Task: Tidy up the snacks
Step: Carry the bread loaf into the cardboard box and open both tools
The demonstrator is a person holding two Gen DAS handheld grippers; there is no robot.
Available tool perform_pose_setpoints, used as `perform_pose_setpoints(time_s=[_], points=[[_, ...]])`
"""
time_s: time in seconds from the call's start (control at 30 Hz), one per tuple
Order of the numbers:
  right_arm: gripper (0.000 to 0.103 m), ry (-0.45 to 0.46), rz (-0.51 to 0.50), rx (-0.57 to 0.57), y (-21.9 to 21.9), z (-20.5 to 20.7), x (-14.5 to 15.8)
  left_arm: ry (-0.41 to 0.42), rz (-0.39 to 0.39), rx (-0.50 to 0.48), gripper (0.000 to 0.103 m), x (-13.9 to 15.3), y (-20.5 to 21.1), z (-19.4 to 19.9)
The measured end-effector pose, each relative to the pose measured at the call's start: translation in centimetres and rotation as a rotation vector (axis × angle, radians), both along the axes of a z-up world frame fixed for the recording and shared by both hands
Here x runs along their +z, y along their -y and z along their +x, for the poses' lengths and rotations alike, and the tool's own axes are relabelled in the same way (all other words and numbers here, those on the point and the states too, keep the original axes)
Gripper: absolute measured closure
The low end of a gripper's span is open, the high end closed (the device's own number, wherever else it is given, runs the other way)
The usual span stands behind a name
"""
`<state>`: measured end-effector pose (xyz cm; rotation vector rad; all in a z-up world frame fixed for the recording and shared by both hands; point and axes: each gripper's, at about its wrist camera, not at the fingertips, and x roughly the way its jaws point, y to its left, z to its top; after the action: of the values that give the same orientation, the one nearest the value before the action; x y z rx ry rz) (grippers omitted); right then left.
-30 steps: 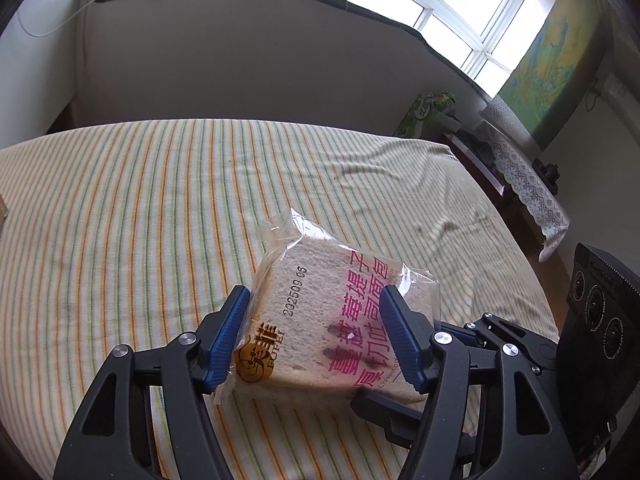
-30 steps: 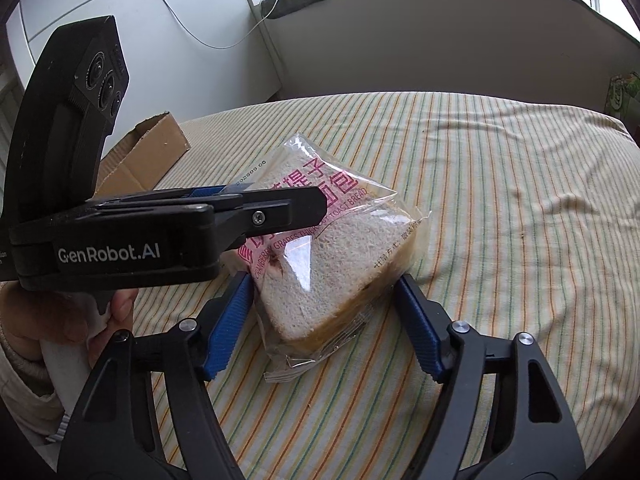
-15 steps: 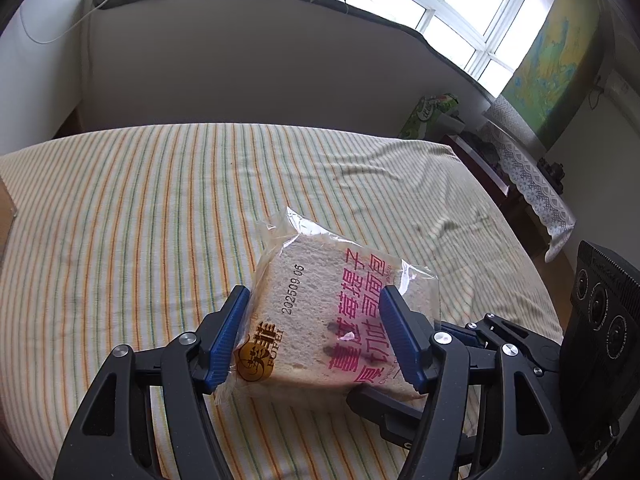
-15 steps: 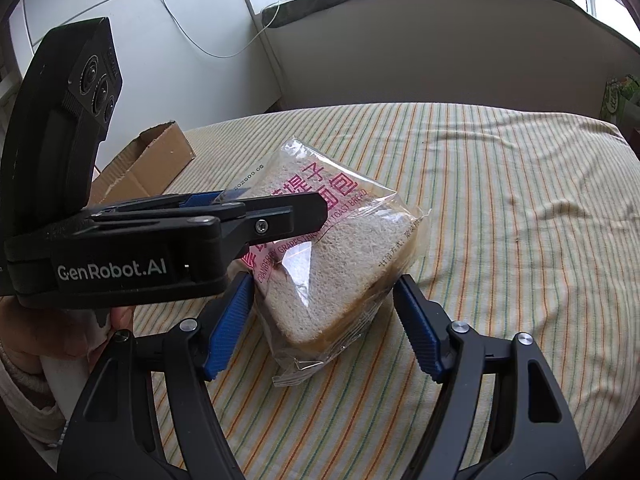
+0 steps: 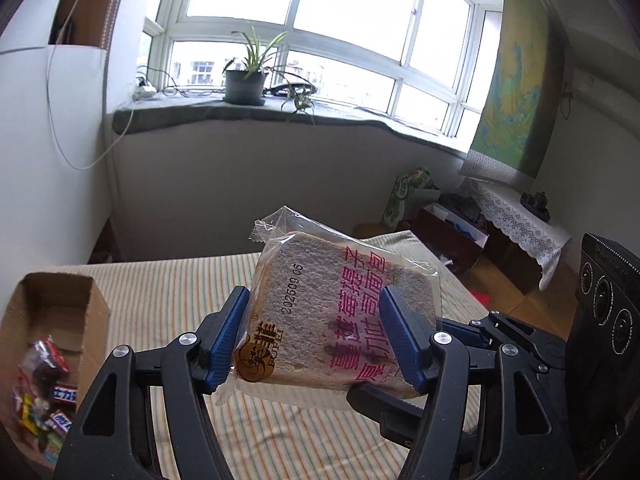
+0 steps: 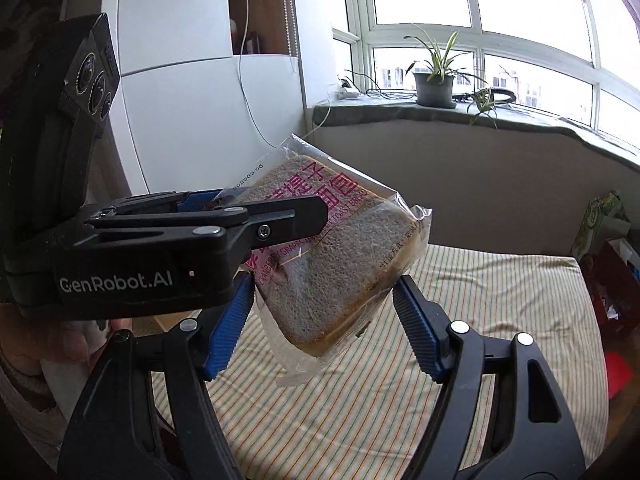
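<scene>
1. The left claw (image 5: 314, 338) grips the bagged bread (image 5: 340, 312) by two opposite side edges — its blue pads (image 5: 226, 340) press into the clear wrapper on both sides, the jaws standing about half spread around the slice.
2. The right claw (image 6: 322, 326) closes on the same packet from another side; in the right wrist view one blue pad sits against the wrapper's lower left and the other meets the crust corner at the right. Whether that right pad presses firmly cannot be told.
3. The bread packet hangs in the air between both claws, tilted, well clear of the striped cloth of the bench (image 5: 172, 292) below it. Its loose sealed ends stick out above and below the pads.
4. A hand (image 6: 86, 338) shows under the body of the left tool in the right wrist view.
5. An open cardboard box (image 5: 60, 304) sits at the bench's left edge, holding several small wrapped snacks (image 5: 44, 392) — its far half is bare cardboard.
6. The striped surface beneath and ahead of the claws lies open up to its far edge, which runs near the low wall under the window sill (image 5: 248, 114). To the right the bench ends above a floor crowded with boxes (image 5: 448, 228).
</scene>
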<state>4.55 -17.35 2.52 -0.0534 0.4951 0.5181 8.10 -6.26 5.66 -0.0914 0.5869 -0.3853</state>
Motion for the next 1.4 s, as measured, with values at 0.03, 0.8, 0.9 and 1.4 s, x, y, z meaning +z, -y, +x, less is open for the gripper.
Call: perform_pose_setpoints(time_s=[0.03,0.8,0.9,1.4], points=[[0.028,0.011,-0.005,0.002,-0.3,-0.5,0.5,0.015,-0.004,0.003,0.037,0.6,-0.3,-0.6],[0.028,-0.041,-0.128,0.287,-19.0,0.6,-1.0,0.030,-0.090,0.243,0.037,-1.3,-14.9,-5.0],[0.028,-0.048,-0.127,0.370,-23.2,0.9,-1.5,0.017,-0.088,0.329,0.037,-1.9,-18.7,-6.1],[0.028,0.002,-0.127,0.469,-28.8,1.2,0.0,0.072,-0.055,0.476,0.037,0.3,-26.2,-8.0]])
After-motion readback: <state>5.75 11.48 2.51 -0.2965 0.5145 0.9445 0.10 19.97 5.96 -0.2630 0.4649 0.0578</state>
